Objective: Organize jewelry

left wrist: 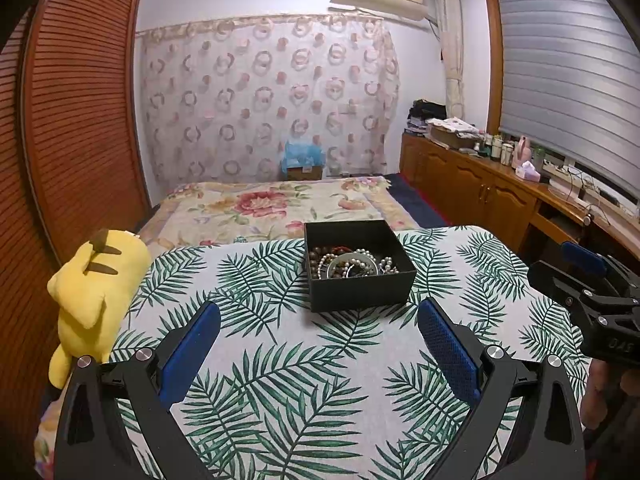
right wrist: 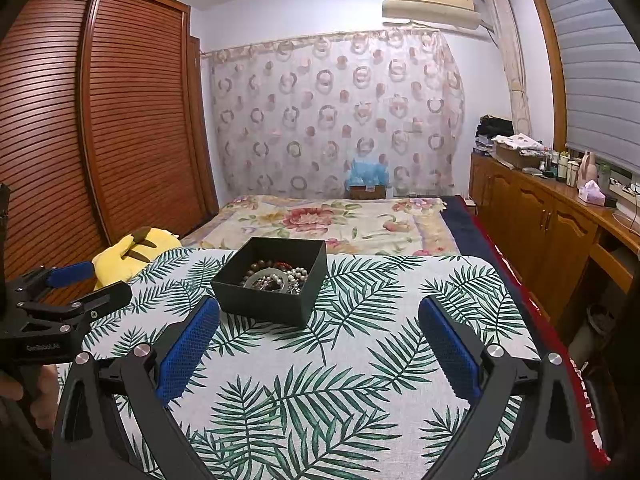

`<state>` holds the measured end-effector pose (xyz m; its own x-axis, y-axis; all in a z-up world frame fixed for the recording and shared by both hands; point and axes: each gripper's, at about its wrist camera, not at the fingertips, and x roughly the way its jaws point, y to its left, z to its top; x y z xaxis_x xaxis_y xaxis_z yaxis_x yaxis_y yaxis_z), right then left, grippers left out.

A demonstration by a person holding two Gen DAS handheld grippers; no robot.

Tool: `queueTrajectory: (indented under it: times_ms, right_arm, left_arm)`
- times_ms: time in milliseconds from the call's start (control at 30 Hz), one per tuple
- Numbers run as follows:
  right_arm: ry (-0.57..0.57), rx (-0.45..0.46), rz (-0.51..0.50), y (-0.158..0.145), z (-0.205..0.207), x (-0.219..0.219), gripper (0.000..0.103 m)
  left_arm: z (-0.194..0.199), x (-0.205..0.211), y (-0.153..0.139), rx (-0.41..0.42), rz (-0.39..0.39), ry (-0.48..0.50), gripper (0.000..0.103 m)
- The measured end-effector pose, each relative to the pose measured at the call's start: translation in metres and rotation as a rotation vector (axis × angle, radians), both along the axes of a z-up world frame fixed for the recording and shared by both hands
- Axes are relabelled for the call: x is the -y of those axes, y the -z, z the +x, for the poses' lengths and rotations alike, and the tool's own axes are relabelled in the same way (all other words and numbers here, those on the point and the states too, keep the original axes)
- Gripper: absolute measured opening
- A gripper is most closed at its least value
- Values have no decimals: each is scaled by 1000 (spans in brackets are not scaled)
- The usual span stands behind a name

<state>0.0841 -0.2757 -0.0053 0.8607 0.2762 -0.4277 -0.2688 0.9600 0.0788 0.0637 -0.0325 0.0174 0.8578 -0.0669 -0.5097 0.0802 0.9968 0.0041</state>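
Box [left wrist: 360, 268] black, open-topped, on leaf-print desk [left wrist: 280, 380], jewelry [left wrist: 350, 265] heaped inside. Left tongs [left wrist: 318, 334] spread wide, empty, box dead ahead, nearer. Right tongs [right wrist: 319, 330] likewise spread, empty; box ahead, slightly leftward.

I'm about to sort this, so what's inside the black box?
The black box holds a tangle of jewelry: pearl strands, brown and reddish beads, and a pale bangle. Whatever lies beneath the pile is covered, and the near wall hides the front of the floor.
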Motion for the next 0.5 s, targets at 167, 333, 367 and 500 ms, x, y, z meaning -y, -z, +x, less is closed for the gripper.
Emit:
queueTrajectory:
  times_ms: [167,333,367,500]
  right_arm:
    - [-1,1,1,-1,-1,0,100]
    - [0,1,1,-1,-1,0,100]
    - [0,1,1,0,-1,0,100]
    - [1,1,2,-1,-1,0,100]
  left_arm:
    - [-1,-1,1,1,1,0,95]
    - [-1,0,1,1,0,0,95]
    - [-2,-1,1,1,0,0,95]
    - [-2,-1,1,2,-1,-1,95]
